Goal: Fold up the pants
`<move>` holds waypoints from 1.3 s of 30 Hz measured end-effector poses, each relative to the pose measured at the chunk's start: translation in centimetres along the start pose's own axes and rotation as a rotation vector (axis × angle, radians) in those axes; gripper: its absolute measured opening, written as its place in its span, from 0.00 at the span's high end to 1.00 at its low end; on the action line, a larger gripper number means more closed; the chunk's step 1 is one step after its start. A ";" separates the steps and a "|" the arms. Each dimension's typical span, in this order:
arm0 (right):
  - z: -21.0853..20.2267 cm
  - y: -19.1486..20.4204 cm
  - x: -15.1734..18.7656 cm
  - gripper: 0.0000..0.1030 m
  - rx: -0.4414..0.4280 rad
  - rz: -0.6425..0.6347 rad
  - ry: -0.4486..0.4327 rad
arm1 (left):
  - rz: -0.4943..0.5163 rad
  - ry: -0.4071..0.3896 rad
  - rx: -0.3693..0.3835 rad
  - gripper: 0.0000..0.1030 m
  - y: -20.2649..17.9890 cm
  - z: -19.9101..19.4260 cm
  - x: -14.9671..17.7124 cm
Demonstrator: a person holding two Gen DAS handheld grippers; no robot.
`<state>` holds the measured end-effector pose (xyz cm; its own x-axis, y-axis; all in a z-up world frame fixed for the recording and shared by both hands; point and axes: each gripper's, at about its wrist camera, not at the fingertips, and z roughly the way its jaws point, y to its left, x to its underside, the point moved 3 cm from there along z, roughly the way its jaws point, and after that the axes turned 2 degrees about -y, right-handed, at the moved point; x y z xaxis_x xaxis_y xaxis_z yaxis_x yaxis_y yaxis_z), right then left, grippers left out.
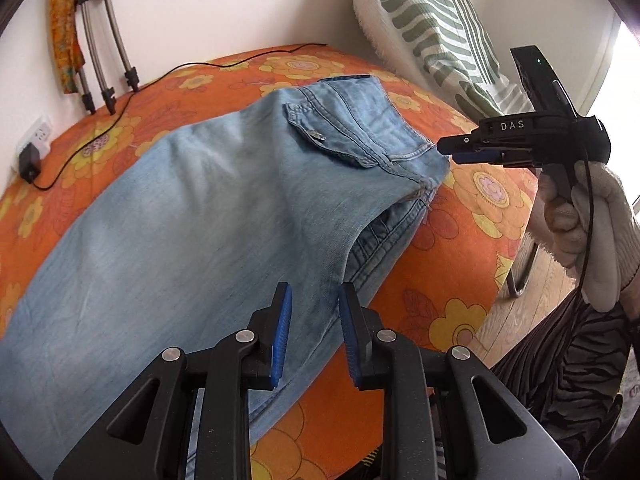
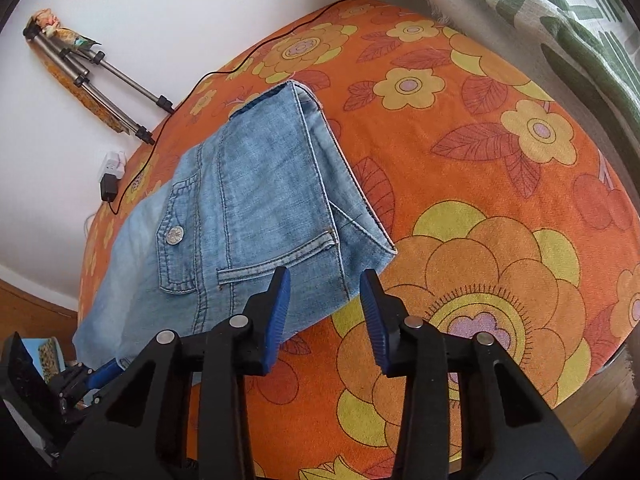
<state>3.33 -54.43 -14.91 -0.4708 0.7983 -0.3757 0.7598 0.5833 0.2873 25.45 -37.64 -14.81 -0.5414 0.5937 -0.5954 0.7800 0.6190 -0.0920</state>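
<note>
Light blue jeans point(image 1: 192, 216) lie folded lengthwise on an orange flowered bedspread point(image 1: 480, 192), waistband at the far end, a buttoned back pocket point(image 1: 316, 132) on top. My left gripper point(image 1: 314, 300) is open, just above the near edge of the leg. My right gripper point(image 1: 444, 148) shows from the side next to the waistband corner, held in a gloved hand. In the right wrist view the right gripper point(image 2: 326, 280) is open over the waistband corner of the jeans point(image 2: 256, 208), with nothing between its pads. The left gripper point(image 2: 106, 370) shows at lower left.
A striped green and white pillow point(image 1: 432, 32) leans at the head of the bed. A tripod point(image 1: 104, 60) stands against the wall, with a charger point(image 1: 30, 162) and black cable point(image 1: 192, 65) across the bedspread. Wooden floor point(image 1: 524, 304) lies past the bed's edge.
</note>
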 end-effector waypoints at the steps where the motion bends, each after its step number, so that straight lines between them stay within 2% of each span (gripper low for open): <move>1: 0.2 0.2 0.1 0.62 0.003 -0.009 0.006 | 0.005 0.002 -0.003 0.78 -0.2 0.3 -0.2; 4: 1.1 0.1 0.4 0.62 0.033 -0.021 0.024 | 0.012 0.004 -0.010 0.78 -0.4 1.1 -0.4; 9: 1.6 0.3 0.5 0.63 0.026 -0.034 0.034 | 0.019 0.008 -0.012 0.78 -0.8 1.8 -0.4; 11: 1.7 0.1 0.6 0.78 0.027 -0.025 0.035 | 0.018 0.010 -0.015 0.78 -0.8 2.0 -0.3; 13: 1.7 -0.3 0.5 0.87 0.039 -0.018 0.028 | 0.012 0.010 -0.012 0.78 -0.8 2.3 -0.3; 15: 1.4 -0.7 0.3 0.89 0.020 0.003 0.017 | 0.012 0.013 -0.006 0.78 -0.8 2.5 -0.3; 16: 1.1 -0.8 0.3 0.90 0.012 0.008 0.008 | 0.012 0.009 -0.010 0.84 -0.8 2.5 -0.3; 18: 0.4 -0.6 0.0 0.91 0.014 -0.005 -0.026 | 0.020 0.004 -0.021 0.90 -0.7 2.5 -0.3; 21: -0.9 0.1 -0.8 0.92 0.023 -0.030 -0.085 | 0.015 -0.006 -0.022 0.94 -0.5 2.3 -0.4; 27: -3.2 1.2 -3.2 0.92 0.065 -0.063 -0.204 | 0.039 -0.019 -0.003 0.94 -1.2 1.7 -0.7; 32: -5.4 1.8 -3.8 0.93 0.056 -0.067 -0.291 | 0.060 -0.008 0.012 0.94 -1.6 2.2 -0.6; 36: -2.5 1.3 -2.7 0.93 0.185 -0.138 -0.215 | 0.051 0.029 0.031 0.94 -1.4 3.3 0.0; 39: -0.6 0.3 -1.8 0.93 0.246 -0.173 -0.159 | 0.058 0.026 0.038 0.92 -1.7 3.3 0.3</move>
<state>4.14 -55.65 -13.62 -0.5409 0.6459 -0.5388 0.7695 0.6386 -0.0068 25.03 -40.21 -17.40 -0.5028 0.6410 -0.5798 0.8212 0.5636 -0.0891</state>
